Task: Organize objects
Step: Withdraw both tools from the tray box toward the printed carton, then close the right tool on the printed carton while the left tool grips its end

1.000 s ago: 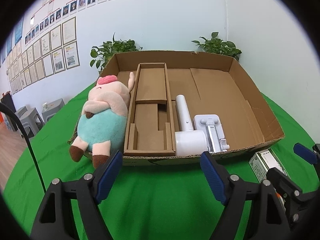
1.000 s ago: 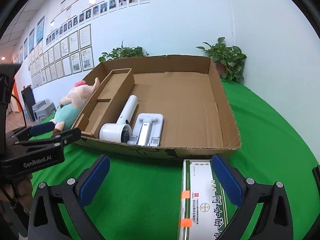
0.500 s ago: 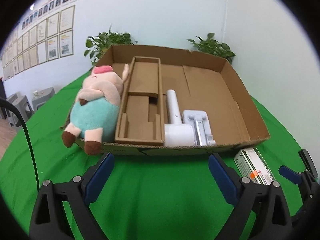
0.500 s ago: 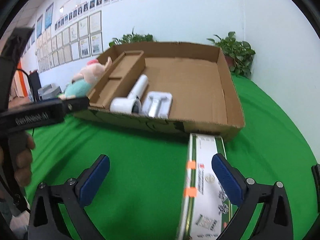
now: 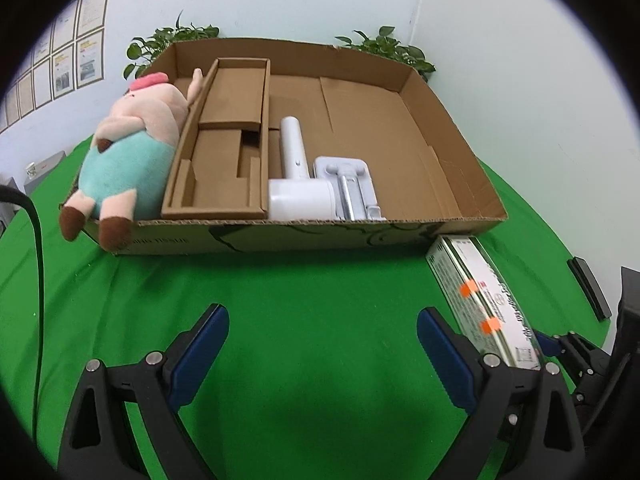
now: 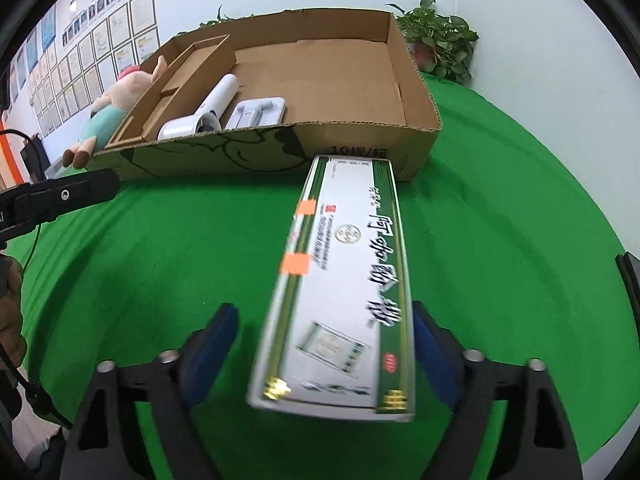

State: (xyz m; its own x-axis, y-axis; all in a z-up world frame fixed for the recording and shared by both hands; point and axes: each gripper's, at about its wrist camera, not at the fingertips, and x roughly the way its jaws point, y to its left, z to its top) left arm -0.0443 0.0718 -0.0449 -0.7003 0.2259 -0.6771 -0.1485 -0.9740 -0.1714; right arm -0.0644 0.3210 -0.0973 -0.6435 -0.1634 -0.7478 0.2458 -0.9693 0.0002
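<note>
A long white and green carton point(image 6: 352, 280) lies on the green cloth, its far end against the front wall of the cardboard box point(image 6: 240, 152). My right gripper point(image 6: 320, 344) straddles the carton's near end with its jaws closing; the right pad is at the carton's edge, and a gap shows beside the left pad. My left gripper point(image 5: 322, 344) stands open over bare cloth, the carton point(image 5: 480, 292) just to its right. Inside the cardboard box point(image 5: 280, 236) lie a white hair dryer point(image 5: 296, 184), a white stand point(image 5: 352, 184) and a cardboard insert point(image 5: 224, 152).
A plush pig point(image 5: 132, 148) leans over the box's left wall, feet hanging outside. The right half of the box floor is bare cardboard. Potted plants point(image 6: 440, 36) stand behind the box by the wall. A black cable point(image 5: 36, 240) runs at the left.
Both grippers dipped toward the cloth. The right gripper came down around the carton's near end and its jaws narrowed. The left gripper's jaws widened from a second ago.
</note>
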